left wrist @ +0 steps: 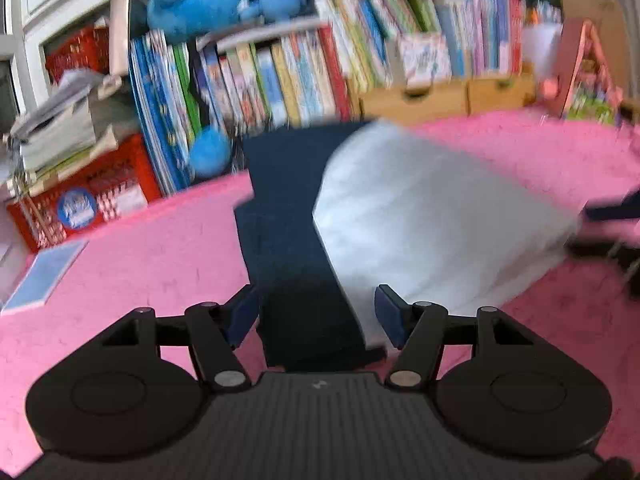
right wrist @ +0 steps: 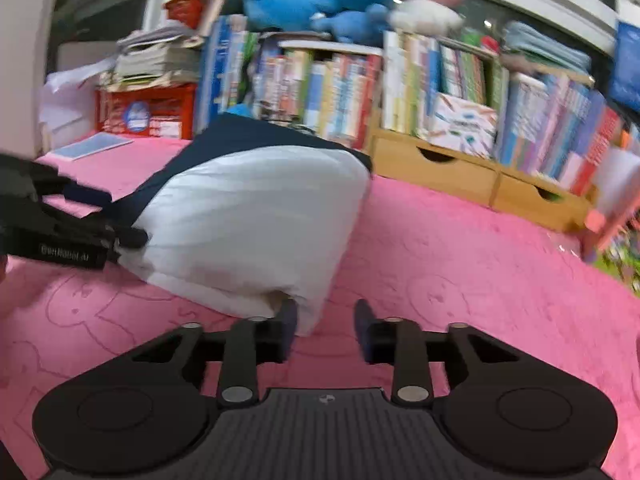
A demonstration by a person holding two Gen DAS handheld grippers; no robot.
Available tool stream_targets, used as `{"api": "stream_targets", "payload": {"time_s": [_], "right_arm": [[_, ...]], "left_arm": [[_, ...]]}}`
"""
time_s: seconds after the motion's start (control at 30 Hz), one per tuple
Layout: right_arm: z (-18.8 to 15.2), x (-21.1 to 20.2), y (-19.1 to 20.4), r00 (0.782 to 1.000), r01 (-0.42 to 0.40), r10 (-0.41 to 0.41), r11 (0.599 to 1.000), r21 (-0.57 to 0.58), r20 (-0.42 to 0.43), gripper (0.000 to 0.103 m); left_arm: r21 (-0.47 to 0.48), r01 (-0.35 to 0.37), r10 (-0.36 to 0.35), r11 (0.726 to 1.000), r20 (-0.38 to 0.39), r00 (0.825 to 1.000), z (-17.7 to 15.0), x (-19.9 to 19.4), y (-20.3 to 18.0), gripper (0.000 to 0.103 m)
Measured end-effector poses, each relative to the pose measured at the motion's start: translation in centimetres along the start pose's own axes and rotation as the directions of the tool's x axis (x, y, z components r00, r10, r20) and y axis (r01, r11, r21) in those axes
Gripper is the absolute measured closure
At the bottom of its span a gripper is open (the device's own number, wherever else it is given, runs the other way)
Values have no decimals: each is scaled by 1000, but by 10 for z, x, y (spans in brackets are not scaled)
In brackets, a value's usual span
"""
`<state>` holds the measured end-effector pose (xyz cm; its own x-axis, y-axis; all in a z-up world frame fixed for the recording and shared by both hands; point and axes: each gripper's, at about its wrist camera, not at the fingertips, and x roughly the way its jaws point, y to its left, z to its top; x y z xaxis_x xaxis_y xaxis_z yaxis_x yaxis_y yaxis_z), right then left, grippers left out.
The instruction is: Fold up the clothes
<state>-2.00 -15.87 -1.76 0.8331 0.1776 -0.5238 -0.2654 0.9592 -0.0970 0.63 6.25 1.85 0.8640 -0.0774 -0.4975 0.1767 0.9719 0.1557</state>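
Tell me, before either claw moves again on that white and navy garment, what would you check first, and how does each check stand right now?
1. Left gripper open: ok, its jaws stand wide apart.
2. Cloth between the left jaws: ok, the navy part of the garment lies in the gap, not yet pinched.
3. Right gripper open: ok.
4. Cloth between the right jaws: not ok, the white corner sits by the left finger; the gap shows mostly pink blanket.
5. Garment lying flat: cannot tell, the pictures are blurred.
6. Grippers apart from each other: ok, they sit at opposite sides of the garment.
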Motion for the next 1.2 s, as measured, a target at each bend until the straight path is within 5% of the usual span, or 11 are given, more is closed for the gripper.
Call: {"api": "stream_targets", "payload": {"time_s": [0.13, 0.27, 0.43, 0.6, 0.77, 1.0, 1.2], "right_arm": [[4, 10, 7, 1000, -16, 16, 1000, -10, -12, 64], [7, 20, 14, 999, -32, 32, 999, -18, -24, 64], [11, 23, 9, 999, -26, 26, 1000, 6, -23, 64], [13, 40, 7, 997, -23, 26, 999, 49, -78, 64], [12, 45, 1, 994, -47, 56, 994, 96, -93, 64], [11, 40, -7, 991, -71, 81, 993, 98, -106, 64], [40, 7, -37, 968, -236, 244, 965, 118, -63, 58]], "left_arm": [[-94, 104, -96, 990, 87, 992, 38, -1, -2, 31], [-78, 123, -118, 989, 62, 991, 47, 39, -37, 31], [-21, 26, -27, 999, -53, 998, 20, 73, -51, 29], [67, -111, 115, 992, -74, 991, -14, 62, -23, 24], [-146, -67, 44, 987, -152, 987, -31, 52, 27, 12], [-108, -90, 75, 990, -137, 988, -36, 43, 25, 11], [-197, -42, 11, 979, -155, 988, -38, 48, 40, 9]]}}
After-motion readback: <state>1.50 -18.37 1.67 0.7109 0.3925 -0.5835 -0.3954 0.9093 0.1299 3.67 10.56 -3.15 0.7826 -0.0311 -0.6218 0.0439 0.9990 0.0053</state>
